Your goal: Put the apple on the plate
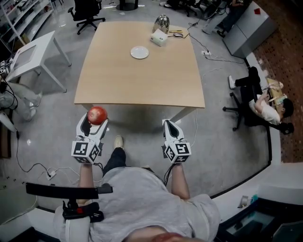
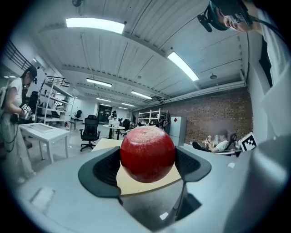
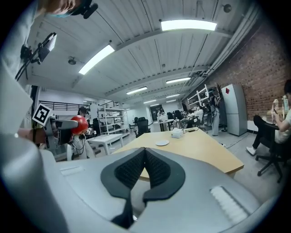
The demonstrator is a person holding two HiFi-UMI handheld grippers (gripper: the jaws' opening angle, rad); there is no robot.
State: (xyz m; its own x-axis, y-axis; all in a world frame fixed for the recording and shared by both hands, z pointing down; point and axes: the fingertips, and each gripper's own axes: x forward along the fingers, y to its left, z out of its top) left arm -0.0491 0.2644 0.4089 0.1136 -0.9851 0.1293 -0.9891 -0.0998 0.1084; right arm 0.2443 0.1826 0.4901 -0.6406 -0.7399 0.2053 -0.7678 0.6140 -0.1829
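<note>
Gleaming round red apple (image 2: 147, 154) clamped in left tongs (image 1: 96, 121); right tongs (image 3: 145, 158) closed, empty.

Wooden table (image 1: 142, 80) with a white box (image 1: 159, 38) and metal kettle (image 1: 162, 22); black office chair (image 1: 87, 14) beyond.

Open run of bare worktop (image 1: 142, 80) from near edge to the plate (image 1: 139, 52). Obstacles sit past it, to the right: white box (image 1: 159, 38), metal kettle (image 1: 162, 22), both near far edge.
</note>
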